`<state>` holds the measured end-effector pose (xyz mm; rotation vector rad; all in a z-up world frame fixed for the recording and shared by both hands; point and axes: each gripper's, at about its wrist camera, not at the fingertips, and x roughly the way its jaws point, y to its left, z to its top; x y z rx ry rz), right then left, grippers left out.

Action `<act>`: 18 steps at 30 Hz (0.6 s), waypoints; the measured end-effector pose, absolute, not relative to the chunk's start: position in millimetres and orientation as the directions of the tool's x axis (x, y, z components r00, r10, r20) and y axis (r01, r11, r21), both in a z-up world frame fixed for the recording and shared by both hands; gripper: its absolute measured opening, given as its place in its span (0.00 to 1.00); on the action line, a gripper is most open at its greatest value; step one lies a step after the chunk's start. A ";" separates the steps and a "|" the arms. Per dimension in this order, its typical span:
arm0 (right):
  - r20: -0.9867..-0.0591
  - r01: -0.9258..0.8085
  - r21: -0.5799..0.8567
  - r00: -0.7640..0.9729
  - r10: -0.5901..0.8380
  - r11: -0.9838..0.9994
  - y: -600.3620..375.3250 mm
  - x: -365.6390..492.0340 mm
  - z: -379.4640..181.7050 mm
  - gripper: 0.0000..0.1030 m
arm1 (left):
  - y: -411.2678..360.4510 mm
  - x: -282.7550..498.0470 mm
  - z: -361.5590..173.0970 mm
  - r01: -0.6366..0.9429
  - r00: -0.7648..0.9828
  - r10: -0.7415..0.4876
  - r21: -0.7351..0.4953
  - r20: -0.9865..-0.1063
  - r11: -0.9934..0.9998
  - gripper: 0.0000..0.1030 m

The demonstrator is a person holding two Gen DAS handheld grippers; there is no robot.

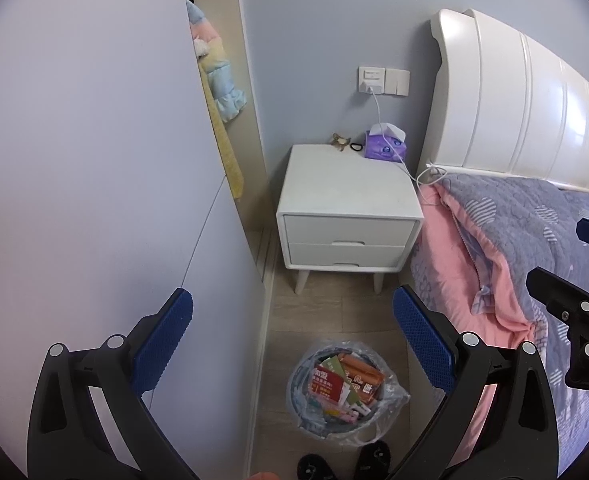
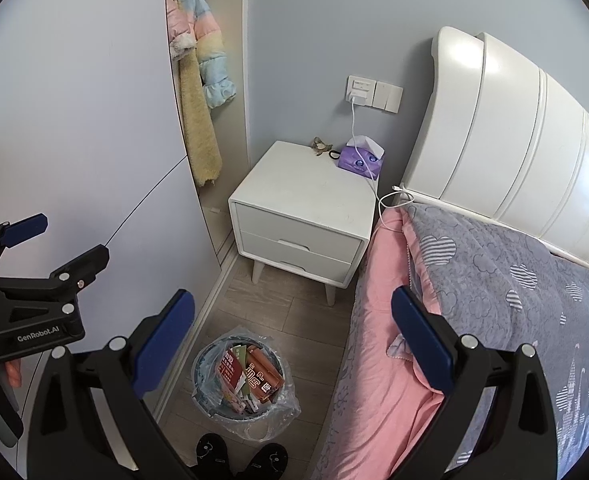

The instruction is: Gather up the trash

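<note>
Holding both tools above the floor, I log the left gripper (image 1: 292, 328) spread wide with nothing between its blue pads (image 1: 162, 344), and the right gripper (image 2: 292, 328) equally agape and empty. Below them on the wood floor (image 2: 278, 312) stands the trash bin (image 1: 344, 394), lined with a clear plastic bag (image 2: 280, 410) and filled with red and orange cartons. It sits between the wardrobe door (image 1: 94, 160) and the bed (image 2: 494, 280), in front of the white nightstand (image 1: 348, 208). Two black slippers (image 2: 242, 458) rest just beside the bin. A purple tissue pack (image 2: 360, 158) lies on the nightstand.
</note>
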<state>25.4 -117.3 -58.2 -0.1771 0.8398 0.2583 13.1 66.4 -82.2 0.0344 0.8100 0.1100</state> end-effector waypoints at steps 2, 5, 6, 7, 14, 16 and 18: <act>-0.753 -0.294 -0.052 0.639 0.155 0.954 -117.2 25.2 -58.4 0.93 | 66.1 13.5 -82.1 -0.084 0.684 0.111 0.074 -0.721 0.994 0.95; -0.754 -0.293 -0.049 0.637 0.157 0.955 -117.4 26.1 -58.7 0.93 | 66.3 13.4 -82.1 -0.090 0.683 0.112 0.070 -0.722 0.994 0.95; -0.755 -0.292 -0.048 0.637 0.157 0.955 -117.1 25.9 -58.7 0.93 | 66.6 13.7 -82.1 -0.091 0.682 0.111 0.067 -0.723 0.994 0.95; -0.754 -0.292 -0.048 0.637 0.157 0.955 -117.2 25.9 -58.8 0.93 | 67.1 14.0 -81.7 -0.092 0.681 0.112 0.067 -0.723 0.994 0.95; -0.755 -0.291 -0.045 0.637 0.158 0.956 -115.9 26.3 -59.7 0.93 | 71.3 14.3 -81.9 -0.092 0.680 0.114 0.070 -0.725 0.993 0.95; -0.756 -0.288 -0.044 0.636 0.157 0.956 -114.3 26.9 -59.9 0.93 | 71.7 13.9 -81.8 -0.090 0.680 0.113 0.070 -0.724 0.993 0.95; -0.756 -0.287 -0.044 0.636 0.156 0.957 -112.6 27.0 -60.1 0.93 | 71.1 13.8 -81.8 -0.094 0.680 0.114 0.069 -0.724 0.993 0.95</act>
